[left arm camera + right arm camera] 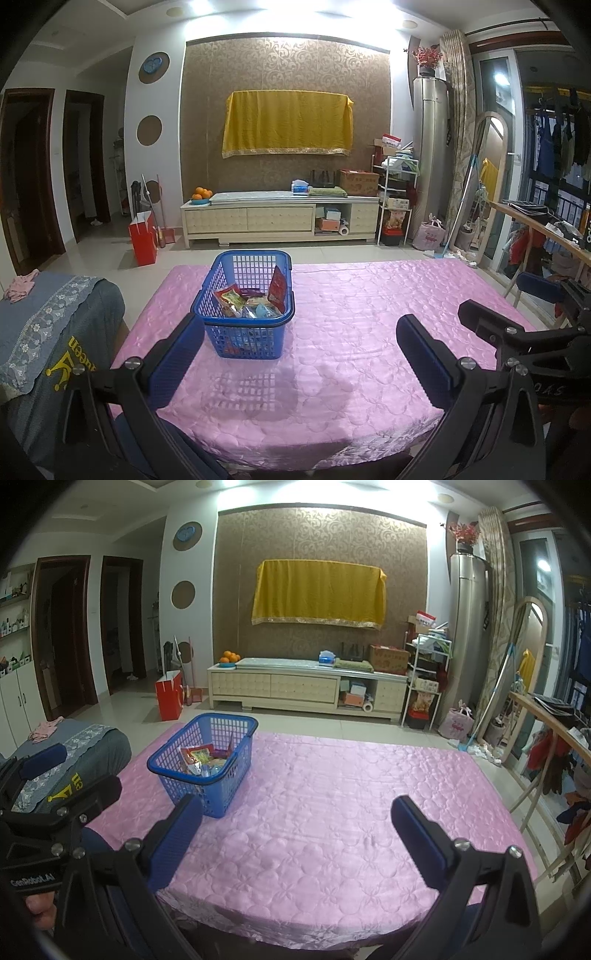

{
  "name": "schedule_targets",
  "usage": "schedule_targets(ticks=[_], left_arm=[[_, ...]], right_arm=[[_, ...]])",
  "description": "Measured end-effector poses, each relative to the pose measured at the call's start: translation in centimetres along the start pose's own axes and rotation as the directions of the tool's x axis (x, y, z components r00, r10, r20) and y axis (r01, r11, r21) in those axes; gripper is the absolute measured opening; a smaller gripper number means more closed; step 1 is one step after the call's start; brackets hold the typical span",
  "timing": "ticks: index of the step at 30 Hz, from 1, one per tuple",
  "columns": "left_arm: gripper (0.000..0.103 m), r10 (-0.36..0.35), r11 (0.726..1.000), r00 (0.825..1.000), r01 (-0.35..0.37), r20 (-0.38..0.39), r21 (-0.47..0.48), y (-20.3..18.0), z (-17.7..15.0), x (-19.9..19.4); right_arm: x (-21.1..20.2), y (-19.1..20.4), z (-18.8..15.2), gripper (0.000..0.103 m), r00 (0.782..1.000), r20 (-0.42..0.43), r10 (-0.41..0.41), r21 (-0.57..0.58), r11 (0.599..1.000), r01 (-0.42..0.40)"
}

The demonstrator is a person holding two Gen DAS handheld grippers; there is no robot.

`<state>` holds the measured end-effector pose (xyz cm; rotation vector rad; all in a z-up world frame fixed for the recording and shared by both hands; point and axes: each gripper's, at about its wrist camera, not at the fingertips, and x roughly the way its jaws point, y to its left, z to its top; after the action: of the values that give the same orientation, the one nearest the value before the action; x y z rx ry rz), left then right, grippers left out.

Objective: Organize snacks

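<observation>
Left wrist view: left gripper (pixel 308 360) at bottom of frame, blue-padded fingers spread apart, nothing between them, over the pink quilted tablecloth (pixel 369 314). Blue plastic lattice basket (pixel 245 338) sits centre-left on the cloth, snack packets (pixel 251 301) piled inside, one red packet leaning upright on its right wall. Right gripper (pixel 495 325) shows at right edge. Right wrist view: right gripper (pixel 295 838) at bottom, fingers wide apart, empty. Basket (pixel 207 794) at centre-left, packets (pixel 205 762) inside; left gripper (pixel 55 786) at left edge.

left wrist view: from the table's (pixel 369 332) near edge, facing the far wall
right wrist view: same edge, further right
shared: basket (pixel 245 314), table
</observation>
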<state>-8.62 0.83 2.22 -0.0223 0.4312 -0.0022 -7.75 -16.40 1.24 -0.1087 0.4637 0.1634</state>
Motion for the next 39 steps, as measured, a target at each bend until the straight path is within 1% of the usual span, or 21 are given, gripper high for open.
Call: schedule_targets(ticks=[12, 19, 26, 39], left_arm=[[0.103, -0.003, 1.000, 1.000, 0.003, 0.006, 0.012, -0.36, -0.06, -0.18], [0.103, 0.007, 1.000, 1.000, -0.007, 0.005, 0.010, -0.39, -0.12, -0.15], [0.103, -0.002, 1.000, 1.000, 0.002, 0.003, 0.003, -0.26, -0.13, -0.24], [0.103, 0.003, 1.000, 1.000, -0.003, 0.006, 0.005, -0.25, -0.13, -0.38]], right_arm=[[-0.06, -0.07, -0.02, 0.103, 1.000, -0.005, -0.005, 0.000, 1.000, 0.005], [-0.10, 0.11, -0.05, 0.103, 1.000, -0.009, -0.011, 0.002, 1.000, 0.011], [0.08, 0.17, 0.03, 0.103, 1.000, -0.009, -0.009, 0.004, 1.000, 0.009], [-0.06, 0.23, 0.13, 0.103, 1.000, -0.004, -0.012, 0.008, 1.000, 0.012]])
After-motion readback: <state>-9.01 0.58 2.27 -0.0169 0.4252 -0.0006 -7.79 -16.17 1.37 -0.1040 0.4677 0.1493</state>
